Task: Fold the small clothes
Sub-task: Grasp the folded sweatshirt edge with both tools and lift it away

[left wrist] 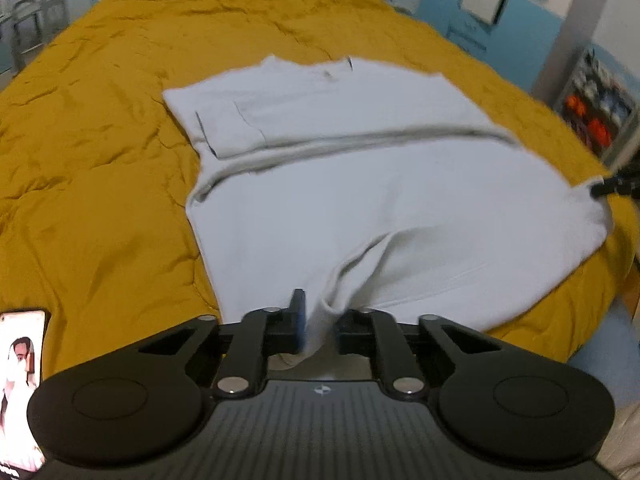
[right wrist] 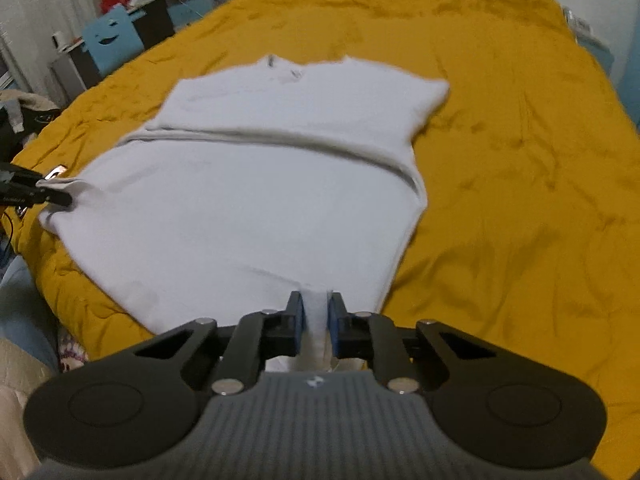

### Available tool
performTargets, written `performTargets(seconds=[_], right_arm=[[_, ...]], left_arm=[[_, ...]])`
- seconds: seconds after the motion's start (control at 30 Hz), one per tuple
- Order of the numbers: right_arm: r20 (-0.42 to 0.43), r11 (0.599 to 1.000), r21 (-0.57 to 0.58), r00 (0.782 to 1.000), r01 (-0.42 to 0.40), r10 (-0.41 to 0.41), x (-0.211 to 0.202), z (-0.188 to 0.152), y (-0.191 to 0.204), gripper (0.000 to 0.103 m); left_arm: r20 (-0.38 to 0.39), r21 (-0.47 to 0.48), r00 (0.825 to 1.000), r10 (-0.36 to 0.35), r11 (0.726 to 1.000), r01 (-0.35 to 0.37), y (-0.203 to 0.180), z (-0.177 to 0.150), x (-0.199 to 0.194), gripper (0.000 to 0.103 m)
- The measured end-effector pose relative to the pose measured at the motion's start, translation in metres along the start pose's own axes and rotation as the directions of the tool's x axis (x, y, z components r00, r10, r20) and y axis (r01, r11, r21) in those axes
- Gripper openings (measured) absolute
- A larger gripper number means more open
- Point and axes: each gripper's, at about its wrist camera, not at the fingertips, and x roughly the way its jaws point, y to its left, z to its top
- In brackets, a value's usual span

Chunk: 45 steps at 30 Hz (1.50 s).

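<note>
A pale grey T-shirt (left wrist: 360, 184) lies spread on a mustard-yellow bedspread (left wrist: 100, 160), collar at the far end, sleeves folded in over the chest. My left gripper (left wrist: 316, 320) is shut on a pinch of the near hem, which bunches up between its blue pads. In the right wrist view the same T-shirt (right wrist: 260, 200) fills the middle, and my right gripper (right wrist: 317, 316) is shut on the hem at its other near corner. Each gripper's tip shows in the other's view: the right gripper (left wrist: 600, 189) and the left gripper (right wrist: 56, 198), both with cloth pinched.
A phone (left wrist: 20, 392) with a lit screen lies on the bedspread at my near left. Beyond the bed stand a blue-and-white wall and shelves (left wrist: 596, 120) on one side, and a cluttered desk with a blue chair (right wrist: 112, 40) on the other.
</note>
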Motion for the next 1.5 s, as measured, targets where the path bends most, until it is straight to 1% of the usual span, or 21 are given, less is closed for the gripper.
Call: performTargets(seconds=[0.1, 0.2, 0.3, 0.37, 0.43, 0.53, 0.7, 0.8, 0.9, 0.97, 1.07, 1.17, 1.4, 1.5], right_arm=[[0.065, 0.999, -0.044, 0.998, 0.021, -0.018, -0.02, 0.002, 0.011, 0.005], [0.118, 0.994, -0.086, 0.991, 0.068, -0.058, -0.036, 0.01, 0.019, 0.004], [0.192, 0.987, -0.107, 0.977, 0.118, -0.096, -0.05, 0.027, 0.024, 0.004], [0.236, 0.98, -0.119, 0.964, 0.158, -0.127, -0.057, 0.041, 0.028, 0.004], [0.281, 0.969, -0.133, 0.946, 0.206, -0.162, -0.063, 0.058, 0.032, 0.003], [0.347, 0.955, -0.133, 0.915, 0.265, -0.205, -0.069, 0.087, 0.036, 0.003], [0.433, 0.926, -0.131, 0.86, 0.355, -0.268, -0.074, 0.135, 0.036, 0.002], [0.469, 0.913, -0.105, 0.829, 0.395, -0.305, -0.068, 0.164, 0.029, 0.002], [0.485, 0.903, -0.082, 0.808, 0.423, -0.334, -0.056, 0.193, 0.02, 0.002], [0.484, 0.903, -0.072, 0.806, 0.425, -0.341, -0.043, 0.211, 0.013, 0.002], [0.467, 0.904, -0.069, 0.814, 0.422, -0.345, -0.017, 0.235, 0.001, 0.002], [0.451, 0.904, -0.072, 0.822, 0.422, -0.348, 0.013, 0.255, -0.009, 0.002], [0.391, 0.902, -0.067, 0.843, 0.427, -0.37, 0.096, 0.286, -0.038, 0.002], [0.349, 0.903, -0.067, 0.858, 0.424, -0.377, 0.135, 0.293, -0.054, 0.002]], left_arm=[[0.05, -0.02, 0.999, 0.008, 1.0, -0.007, -0.001, 0.002, -0.012, 0.007], [0.097, -0.027, 0.995, 0.03, 0.999, -0.027, -0.001, 0.012, -0.023, 0.006], [0.154, -0.042, 0.987, 0.042, 0.998, -0.036, 0.002, 0.032, -0.035, 0.006], [0.198, -0.036, 0.979, 0.055, 0.998, -0.048, 0.003, 0.049, -0.043, 0.006], [0.237, -0.026, 0.968, 0.079, 0.997, -0.074, 0.002, 0.067, -0.049, 0.006], [0.3, -0.008, 0.947, 0.116, 0.993, -0.119, 0.001, 0.097, -0.059, 0.006], [0.37, -0.002, 0.917, 0.151, 0.987, -0.162, 0.004, 0.144, -0.06, 0.006], [0.392, 0.012, 0.903, 0.174, 0.981, -0.194, 0.005, 0.172, -0.05, 0.005], [0.388, 0.027, 0.899, 0.202, 0.973, -0.23, 0.007, 0.195, -0.032, 0.005], [0.371, 0.038, 0.903, 0.219, 0.967, -0.25, 0.01, 0.207, -0.017, 0.005], [0.332, 0.032, 0.916, 0.225, 0.968, -0.25, 0.019, 0.221, 0.008, 0.005], [0.296, 0.024, 0.925, 0.237, 0.967, -0.256, 0.03, 0.226, 0.031, 0.005], [0.193, 0.008, 0.947, 0.257, 0.965, -0.263, 0.059, 0.236, 0.093, 0.005], [0.142, 0.002, 0.957, 0.255, 0.966, -0.258, 0.07, 0.24, 0.123, 0.005]])
